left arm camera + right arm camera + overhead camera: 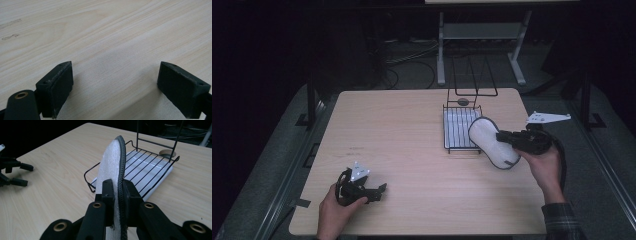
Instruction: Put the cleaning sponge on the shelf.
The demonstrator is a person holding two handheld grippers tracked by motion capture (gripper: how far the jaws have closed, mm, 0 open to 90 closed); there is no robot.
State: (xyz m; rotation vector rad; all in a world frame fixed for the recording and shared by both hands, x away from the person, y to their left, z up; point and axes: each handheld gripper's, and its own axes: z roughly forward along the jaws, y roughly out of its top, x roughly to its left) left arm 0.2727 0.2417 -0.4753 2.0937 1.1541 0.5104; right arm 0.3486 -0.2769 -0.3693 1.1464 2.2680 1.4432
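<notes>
Right tongs (501,136): clenched on the near end of a white insole (491,142); in the right gripper view the two black pads (108,192) press on either face of it, with the insole (111,173) standing on edge between them.
Insole: oval, white fuzzy face with a dark stitched rim; held up off the table (402,150), its far end over the near right corner of the wire rack (460,127).
Insole tilt: on edge in the right gripper view; in the high view it slants from upper left to lower right.
Wire rack: black wire tray on a white base, with a tall wire frame at its back; it stands on the right half of the table, just left of the right hand (544,167).
Rack contents: bare bars, as far as the dim high view lets me judge.
Table hole: a small round opening (167,152) in the table just behind the rack.
Left tongs (379,191): released, jaws standing wide apart with only bare wood between them; the pads (58,86) hang close over the table.
Left hand (332,210): at the near left corner of the table, well apart from the rack and the insole.
Left tongs from the other side: seen at the left edge of the right gripper view (21,173), jaws apart.
</notes>
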